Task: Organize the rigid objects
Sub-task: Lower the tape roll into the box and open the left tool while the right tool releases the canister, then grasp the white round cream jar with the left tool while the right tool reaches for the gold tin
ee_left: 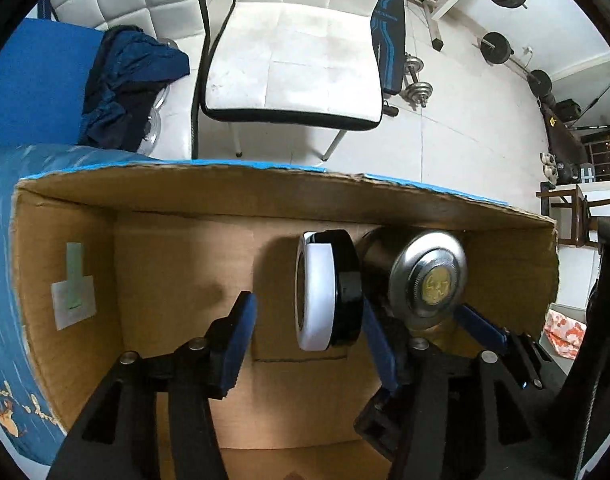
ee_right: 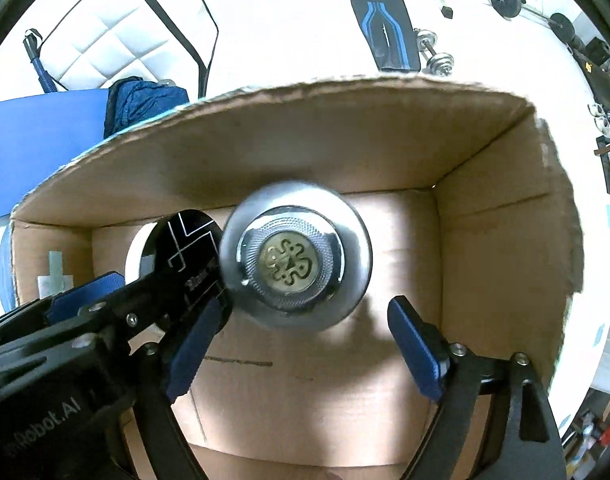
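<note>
Both grippers spread wide inside cardboard box (ee_left: 225,208); left gripper (ee_left: 309,320) straddles black-white disc (ee_left: 329,292); right gripper (ee_right: 305,340) frames steel canister (ee_right: 295,260), disc at 9 o'clock.

Readable text: "Robot.AI" in white on the left gripper's black body (ee_right: 45,412), near left in the right wrist view. Blue-striped bench pad (ee_right: 379,12) on the far floor has a printed word, too blurred to read.
</note>
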